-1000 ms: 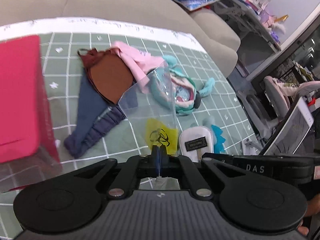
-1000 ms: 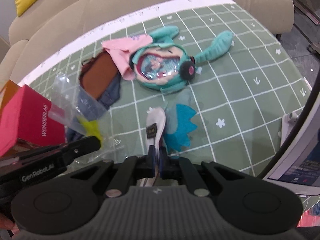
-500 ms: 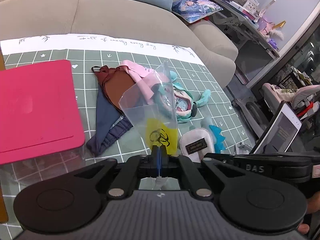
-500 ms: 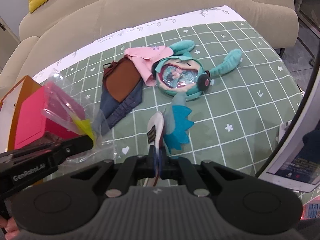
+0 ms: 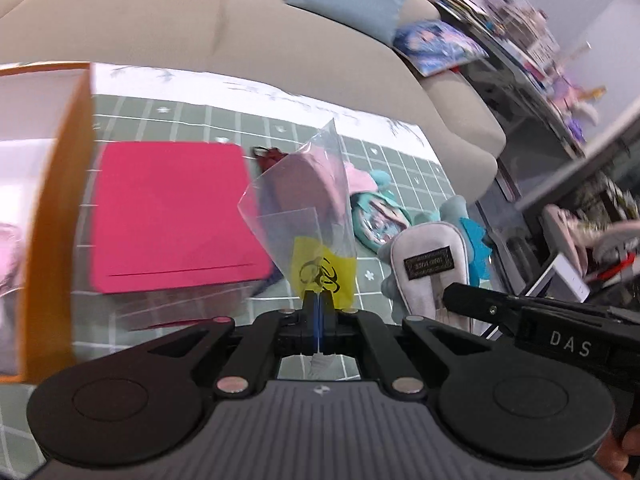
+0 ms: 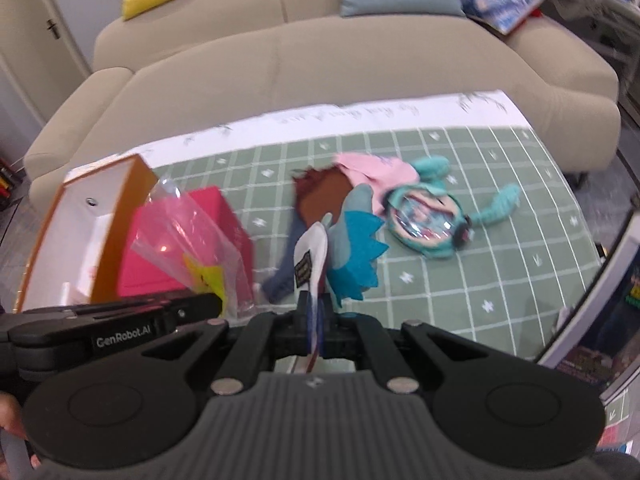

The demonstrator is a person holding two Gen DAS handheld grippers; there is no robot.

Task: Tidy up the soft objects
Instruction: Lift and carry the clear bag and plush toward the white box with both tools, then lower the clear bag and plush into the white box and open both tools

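My left gripper (image 5: 318, 300) is shut on a clear plastic bag (image 5: 304, 204) with a yellow biohazard label, held up above the green checked cloth (image 5: 192, 120). My right gripper (image 6: 312, 304) is shut on a small plush toy (image 6: 344, 248) with a white belly and blue spiky fins, lifted off the cloth. The plush (image 5: 432, 264) hangs just right of the bag in the left wrist view, and the bag (image 6: 188, 240) hangs left of the plush in the right wrist view. A teal doll plush (image 6: 428, 224), a pink cloth (image 6: 372, 168) and brown and navy garments (image 6: 320, 200) lie on the cloth.
A pink box (image 5: 168, 216) sits left on the table beside an open orange-edged box (image 6: 88, 232). A beige sofa (image 6: 320, 60) with cushions curves behind the table. A laptop screen (image 6: 608, 304) stands at the right edge. A cluttered shelf (image 5: 520, 40) is at far right.
Both grippers have risen, lifting the bag and the plush clear of the cloth. The views have pulled back, so the orange-edged box and more sofa show.
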